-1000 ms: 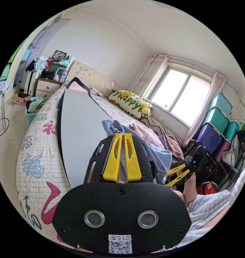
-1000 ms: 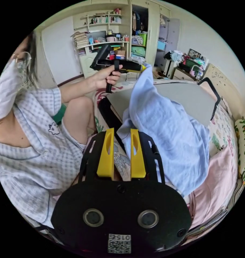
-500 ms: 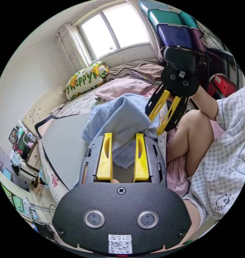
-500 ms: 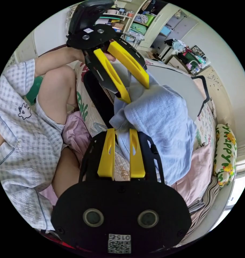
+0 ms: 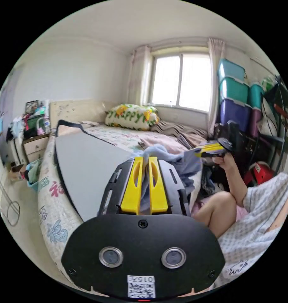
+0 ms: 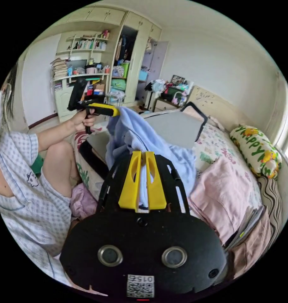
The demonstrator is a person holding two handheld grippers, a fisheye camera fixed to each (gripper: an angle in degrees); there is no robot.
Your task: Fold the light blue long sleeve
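Observation:
The light blue long sleeve (image 6: 131, 129) hangs bunched between my two grippers, over the near end of a grey folding board (image 6: 172, 126) on the bed. My right gripper (image 6: 143, 154) is shut on a fold of it close to the camera. The left gripper (image 6: 116, 111), held in a hand, grips another part higher up to the left. In the left gripper view my left gripper (image 5: 145, 160) is shut on the blue cloth (image 5: 182, 161), and the right gripper (image 5: 197, 152) holds the far end beside the person's knee.
The grey board (image 5: 87, 164) lies on a patterned bed cover. Folded pink clothes (image 6: 223, 192) and a flowered pillow (image 6: 257, 148) lie beyond it. Stacked storage boxes (image 5: 235, 94) stand by the window, and a cluttered nightstand (image 5: 33, 145) is at the bed's head. The person sits at the bed's edge.
Half a second ago the left gripper was open over the garment; it has now shut on it. Both hands have drawn apart, lifting the cloth between them.

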